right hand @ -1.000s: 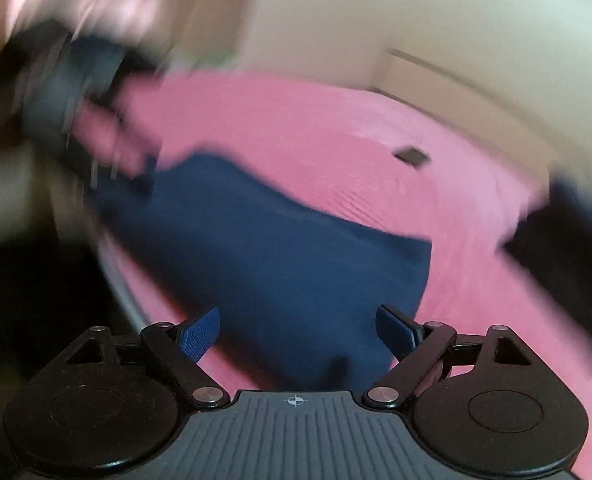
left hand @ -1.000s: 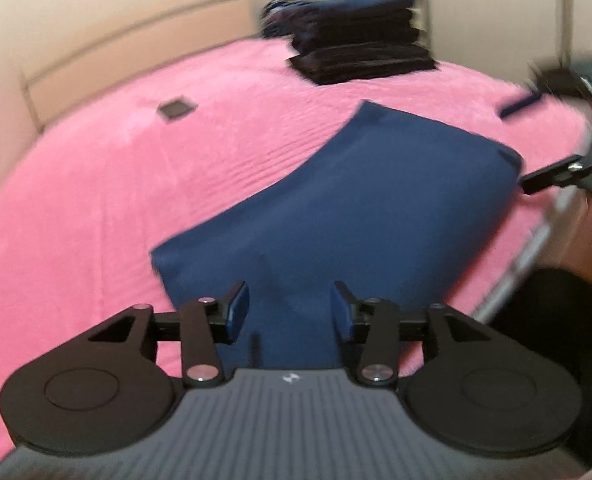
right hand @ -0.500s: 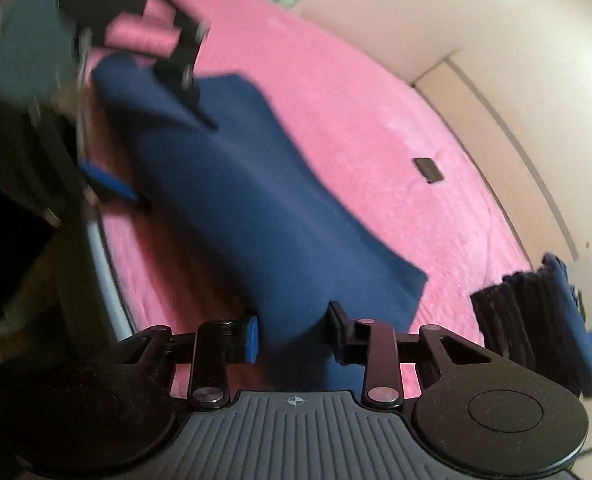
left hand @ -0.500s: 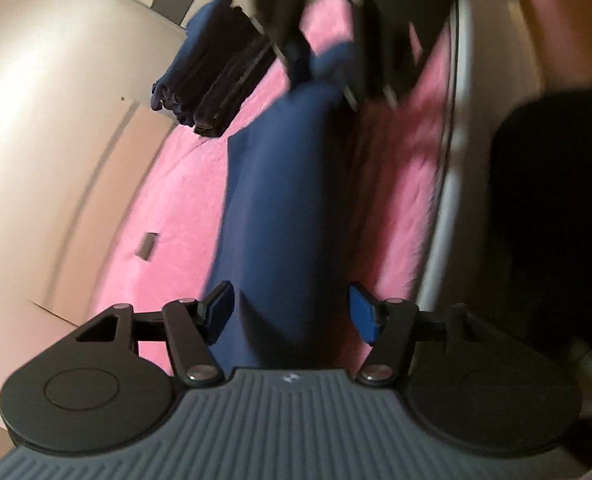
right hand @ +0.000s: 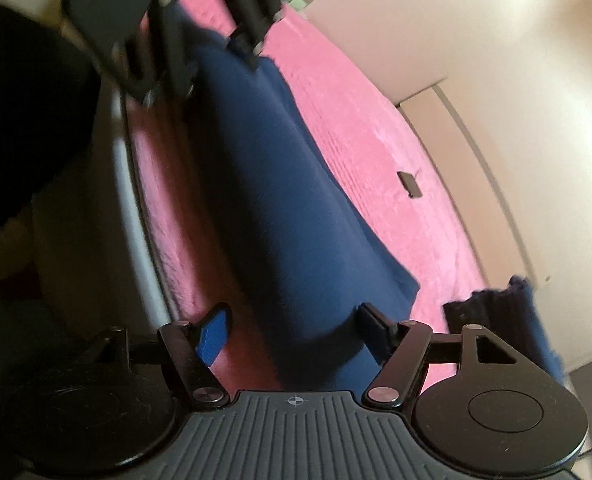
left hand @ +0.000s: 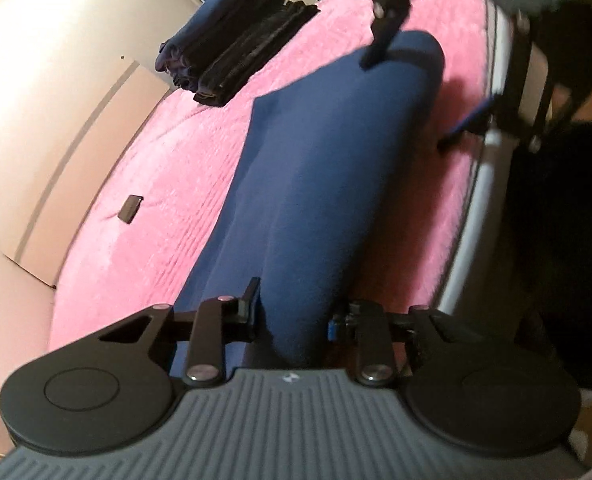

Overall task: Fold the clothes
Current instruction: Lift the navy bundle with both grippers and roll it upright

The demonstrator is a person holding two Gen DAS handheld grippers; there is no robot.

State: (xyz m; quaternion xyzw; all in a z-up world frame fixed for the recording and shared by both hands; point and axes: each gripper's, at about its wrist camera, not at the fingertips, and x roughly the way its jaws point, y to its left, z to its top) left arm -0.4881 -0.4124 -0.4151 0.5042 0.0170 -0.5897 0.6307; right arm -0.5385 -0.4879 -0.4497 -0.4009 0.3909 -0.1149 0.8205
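A navy blue garment [left hand: 328, 168] lies stretched lengthwise on a pink fleece blanket [left hand: 168, 184] that covers the bed, close to the blanket's near edge, where a white bed rail [left hand: 472, 184] runs alongside.

The left gripper [left hand: 294, 314] sits at one end of the cloth. Its fingers stand apart with a thick fold of the navy fabric bulging up between them; the cloth fills the gap, but the fingers do not press it flat. In the right wrist view this same gripper shows blurred at the far end of the garment [right hand: 280, 184].

The right gripper [right hand: 292, 330] is at the opposite end. Its fingers are spread wide, with the blue pad [right hand: 212, 336] of one finger facing the cloth, and the rounded end of the garment lies between them without being pinched. The left wrist view shows one of its fingers resting on top of the far end of the fabric and the other out over the pink blanket.

Farther back on the bed, a stack of folded dark clothes [left hand: 236, 44] rests near the wall. A small dark flat object [left hand: 131, 208] lies alone on the blanket, well apart from the garment. No containers appear in either view.
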